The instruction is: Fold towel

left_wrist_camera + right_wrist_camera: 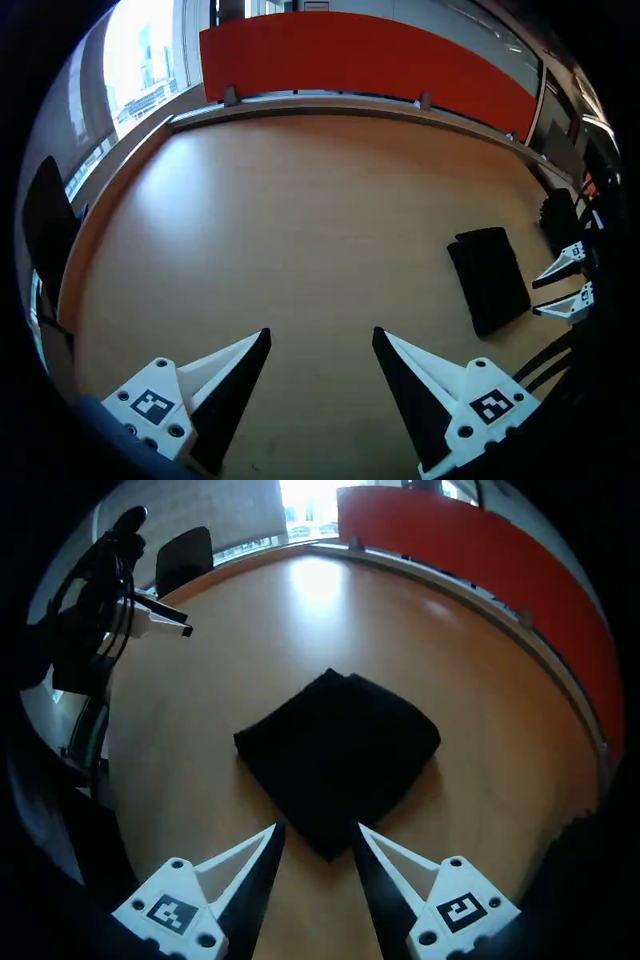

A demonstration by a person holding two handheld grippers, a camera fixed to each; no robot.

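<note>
A smooth, pale wooden tabletop with a fine straight grain and a curved far edge is seen in both views, and window light is reflected on it as a soft sheen. The towel is laid flat on this tabletop, near the middle of the right gripper view. It is black, of a thick matt cloth, and is folded into a compact, roughly square pad with soft rounded edges; one corner is turned toward the camera.

That near corner is framed by the right tongs, whose two tapered fingers, white with black inner faces, are set moderately apart, with nothing clamped between them. Whether the cloth is touched by the tips cannot be told.

The left tongs are spread wide over bare wood, well apart from the towel, and nothing is held in them. A square black-and-white marker is carried on the base of each finger.

Along the far rim of the tabletop a flat red partition is stood upright. Beyond it a bright window is seen, and a dark chair is placed at the tabletop's edge.
</note>
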